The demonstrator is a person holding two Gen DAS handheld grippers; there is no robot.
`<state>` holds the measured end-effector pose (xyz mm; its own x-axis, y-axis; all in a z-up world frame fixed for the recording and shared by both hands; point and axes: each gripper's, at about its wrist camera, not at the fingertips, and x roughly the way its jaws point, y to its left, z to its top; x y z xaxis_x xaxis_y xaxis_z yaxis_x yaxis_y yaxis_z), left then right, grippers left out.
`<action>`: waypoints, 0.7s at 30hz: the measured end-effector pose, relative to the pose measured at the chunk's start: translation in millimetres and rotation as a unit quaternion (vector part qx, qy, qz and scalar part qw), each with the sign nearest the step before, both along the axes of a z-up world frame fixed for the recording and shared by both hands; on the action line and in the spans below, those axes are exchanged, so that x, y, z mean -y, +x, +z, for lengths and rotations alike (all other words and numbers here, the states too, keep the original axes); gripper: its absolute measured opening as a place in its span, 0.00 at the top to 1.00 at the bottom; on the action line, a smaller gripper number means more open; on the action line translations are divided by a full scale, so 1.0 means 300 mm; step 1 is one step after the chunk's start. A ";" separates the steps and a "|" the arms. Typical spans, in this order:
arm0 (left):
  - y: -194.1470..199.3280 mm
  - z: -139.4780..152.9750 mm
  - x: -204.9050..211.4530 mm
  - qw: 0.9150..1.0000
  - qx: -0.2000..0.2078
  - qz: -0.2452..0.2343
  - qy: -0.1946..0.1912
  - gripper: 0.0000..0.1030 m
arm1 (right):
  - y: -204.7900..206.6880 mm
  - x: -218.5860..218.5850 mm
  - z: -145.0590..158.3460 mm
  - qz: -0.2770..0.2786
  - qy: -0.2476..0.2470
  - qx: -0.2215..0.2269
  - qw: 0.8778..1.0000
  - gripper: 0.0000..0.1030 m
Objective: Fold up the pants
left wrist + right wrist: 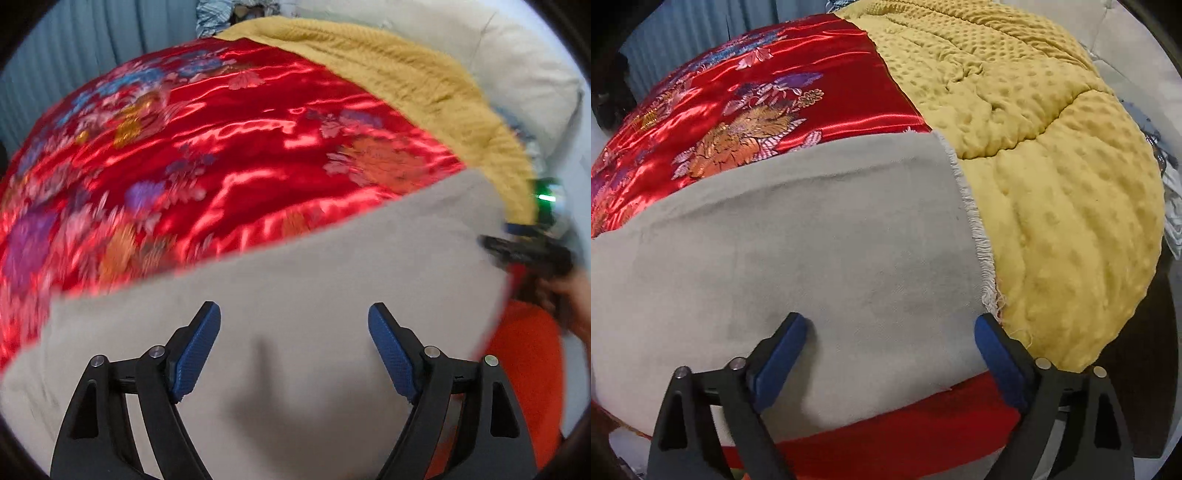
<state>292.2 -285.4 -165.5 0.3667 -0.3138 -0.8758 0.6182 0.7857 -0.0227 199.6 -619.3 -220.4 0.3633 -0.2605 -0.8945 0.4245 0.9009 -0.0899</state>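
**Grey pants spread on satin bedcover, both grippers held wide**

While the grey pants (798, 236) are laid flat across a red floral satin bedcover (207, 122), the left gripper (294, 314) is seen poised above the cloth with its blue pads (195, 354) spread wide and nothing between them. The right gripper (890, 325) is likewise held wide apart above the pants, near their frayed hem (971, 221), which is set against a dimpled yellow blanket (1063, 206). White pillows (517, 62) are glimpsed beyond.

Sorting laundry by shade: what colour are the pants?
Plain light grey-beige pants, frayed hem; clearest in the right wrist view.
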 end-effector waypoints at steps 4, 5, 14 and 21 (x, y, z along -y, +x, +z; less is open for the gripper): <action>0.075 -0.150 0.070 0.998 -0.019 0.028 0.061 0.31 | -0.003 0.003 -0.001 0.003 0.005 0.002 1.000 0.09; 0.054 -0.174 0.062 0.998 -0.030 0.025 0.058 0.31 | -0.004 0.003 0.000 0.005 0.005 0.002 1.000 0.09; -0.292 -0.195 -0.018 0.995 0.058 -0.053 0.058 0.27 | -0.010 -0.001 0.003 0.011 0.001 0.004 1.000 0.08; -0.443 -0.204 0.012 0.992 0.089 -0.074 0.052 0.24 | -0.005 -0.002 0.002 0.007 0.000 0.004 1.000 0.08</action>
<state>159.4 -289.2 -226.8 0.4754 -0.2871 -0.8316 0.7143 0.6778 0.1743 198.0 -618.6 -219.7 0.3734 -0.2553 -0.8918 0.4118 0.9071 -0.0873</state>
